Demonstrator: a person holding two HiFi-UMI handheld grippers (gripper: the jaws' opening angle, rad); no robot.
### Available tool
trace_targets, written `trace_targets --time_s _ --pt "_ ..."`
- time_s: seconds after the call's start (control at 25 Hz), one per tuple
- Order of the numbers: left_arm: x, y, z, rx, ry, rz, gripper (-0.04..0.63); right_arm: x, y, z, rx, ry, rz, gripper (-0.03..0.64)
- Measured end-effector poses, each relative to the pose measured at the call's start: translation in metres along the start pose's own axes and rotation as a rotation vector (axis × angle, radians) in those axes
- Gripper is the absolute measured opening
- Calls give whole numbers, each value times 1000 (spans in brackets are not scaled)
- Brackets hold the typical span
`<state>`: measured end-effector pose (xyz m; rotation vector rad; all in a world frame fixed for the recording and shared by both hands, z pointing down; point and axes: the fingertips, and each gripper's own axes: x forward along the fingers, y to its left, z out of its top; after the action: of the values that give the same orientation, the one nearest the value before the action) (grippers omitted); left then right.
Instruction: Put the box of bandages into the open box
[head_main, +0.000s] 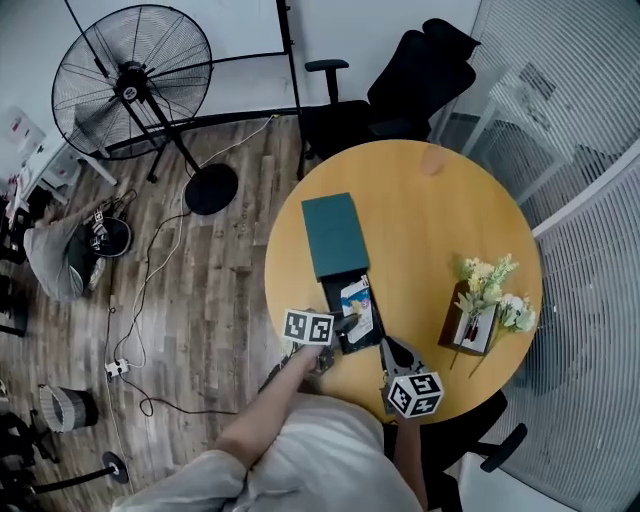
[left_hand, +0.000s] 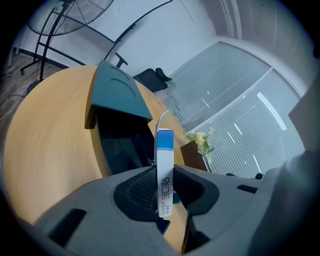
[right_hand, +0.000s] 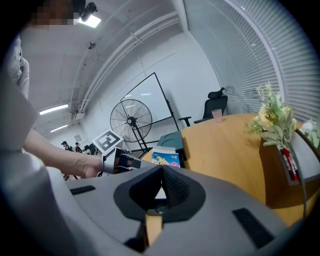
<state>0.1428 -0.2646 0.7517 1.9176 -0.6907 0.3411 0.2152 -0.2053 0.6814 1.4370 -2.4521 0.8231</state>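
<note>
**You hold the box of bandages over the open box.**
The fingers of your left gripper (head_main: 343, 326) are clamped on the flat sides of the box of bandages (left_hand: 164, 165). It stands edge-on, blue end away from you, over the dark hollow of the open box (left_hand: 120, 145) by the near edge of the desk (head_main: 430, 230). The teal lid (head_main: 335, 235) lies back toward the desk's middle. Your right gripper (right_hand: 162, 167) hovers just beside, fingers pressed together and empty.

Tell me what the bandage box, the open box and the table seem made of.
Bandage box: thin printed card, glossy, folded flap.
Open box: probably rigid board, matte teal lid, dark inside.
Table: wood or wood-look laminate, smooth uniform tan.
</note>
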Motion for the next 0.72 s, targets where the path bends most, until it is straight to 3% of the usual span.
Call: trace_targets --time_s 0.24,0.44,0.72 --pt "1 12 12 -27 -7 53 114 -2 -10 5 31 -13 -17 -3" --pt "-2 14 6 -44 -5 52 120 0 -9 5 43 1 -22 -3" --pt "-15 7 12 38 -14 44 120 12 1 8 -4 36 -12 -3"
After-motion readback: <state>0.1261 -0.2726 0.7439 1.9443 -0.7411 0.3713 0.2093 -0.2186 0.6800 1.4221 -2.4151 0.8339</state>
